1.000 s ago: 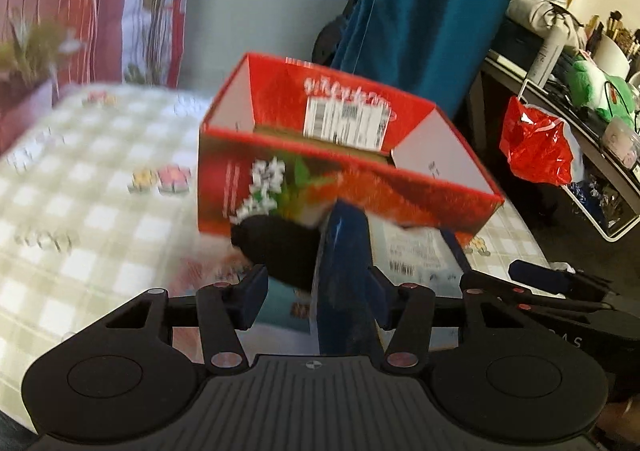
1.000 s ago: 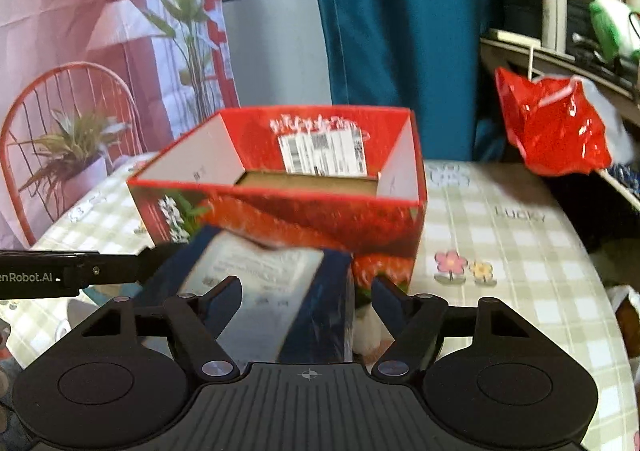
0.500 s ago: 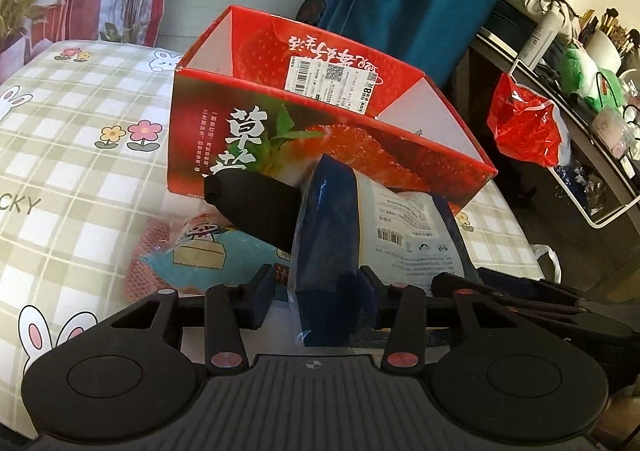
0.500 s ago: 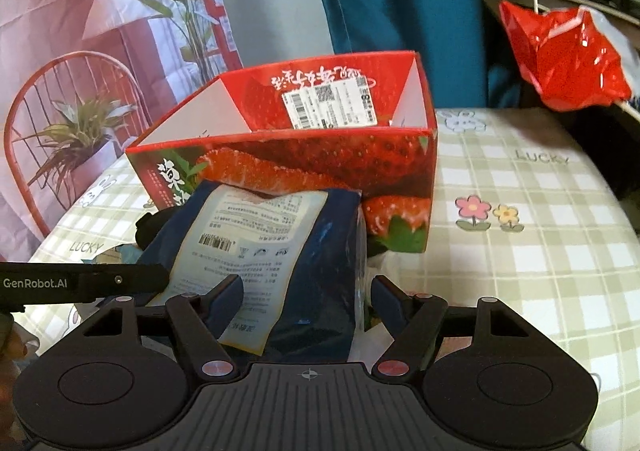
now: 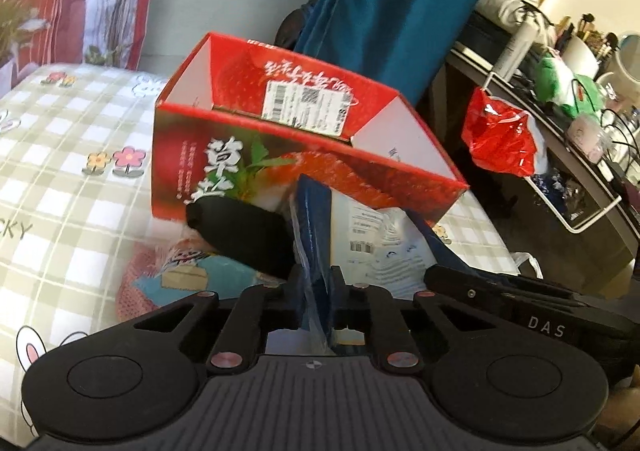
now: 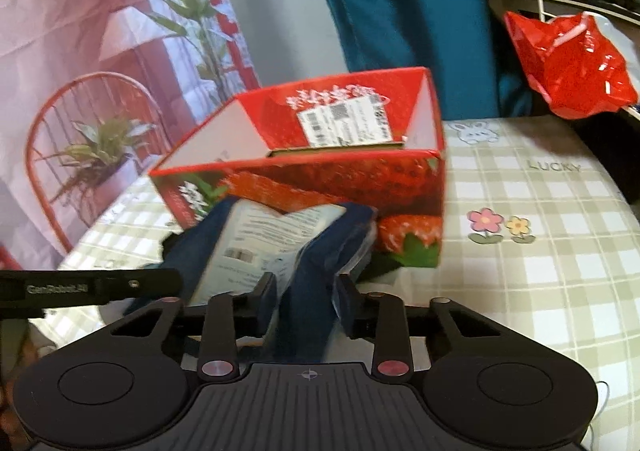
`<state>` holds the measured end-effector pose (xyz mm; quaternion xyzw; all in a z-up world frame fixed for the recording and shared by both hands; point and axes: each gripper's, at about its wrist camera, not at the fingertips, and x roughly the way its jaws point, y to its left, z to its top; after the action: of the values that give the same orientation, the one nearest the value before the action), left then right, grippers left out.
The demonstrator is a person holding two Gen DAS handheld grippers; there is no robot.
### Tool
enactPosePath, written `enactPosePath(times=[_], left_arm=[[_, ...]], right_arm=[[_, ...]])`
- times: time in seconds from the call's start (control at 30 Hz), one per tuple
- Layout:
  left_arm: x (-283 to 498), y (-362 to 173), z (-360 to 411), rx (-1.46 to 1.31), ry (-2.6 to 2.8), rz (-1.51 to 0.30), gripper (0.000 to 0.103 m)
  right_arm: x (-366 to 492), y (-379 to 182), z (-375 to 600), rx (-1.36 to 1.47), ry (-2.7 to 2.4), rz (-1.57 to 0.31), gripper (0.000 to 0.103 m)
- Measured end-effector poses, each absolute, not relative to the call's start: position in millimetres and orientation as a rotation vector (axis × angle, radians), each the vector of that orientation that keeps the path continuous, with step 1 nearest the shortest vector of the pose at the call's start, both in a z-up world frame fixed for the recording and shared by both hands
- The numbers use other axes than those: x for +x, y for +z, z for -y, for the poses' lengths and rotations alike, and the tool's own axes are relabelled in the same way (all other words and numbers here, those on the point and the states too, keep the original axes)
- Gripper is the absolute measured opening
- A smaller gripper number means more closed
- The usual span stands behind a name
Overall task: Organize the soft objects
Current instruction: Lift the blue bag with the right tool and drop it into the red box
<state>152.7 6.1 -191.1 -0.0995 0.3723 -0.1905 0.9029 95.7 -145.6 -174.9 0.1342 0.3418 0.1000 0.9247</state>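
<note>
Because both your left gripper (image 5: 316,293) and right gripper (image 6: 306,301) are clamped on opposite edges of the navy pouch (image 5: 376,239), just in front of the strawberry box (image 5: 280,155), uneven lifting could tear it or snag the box's near wall.

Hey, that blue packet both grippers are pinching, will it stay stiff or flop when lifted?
Likely floppy: the blue packet already creases and buckles between the right gripper and the left gripper. Its glossy film looks slippery, so it might slide. It seems light, puffed rather than dense.
</note>
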Motion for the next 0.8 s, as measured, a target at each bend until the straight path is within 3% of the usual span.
enactPosePath(times=[0.17, 0.43, 0.8], left_arm=[[148, -183, -10, -0.216, -0.384, -0.732, 0.01], [143, -155, -3, -0.144, -0.38, -0.633, 0.01], [206, -115, 20, -0.046, -0.409, -0.556, 0.01]], right_arm=[[92, -164, 145, 0.27, 0.229, -0.663, 0.02], [85, -138, 145, 0.23, 0.261, -0.57, 0.019], [132, -105, 155, 0.115, 0.287, -0.494, 0.019]])
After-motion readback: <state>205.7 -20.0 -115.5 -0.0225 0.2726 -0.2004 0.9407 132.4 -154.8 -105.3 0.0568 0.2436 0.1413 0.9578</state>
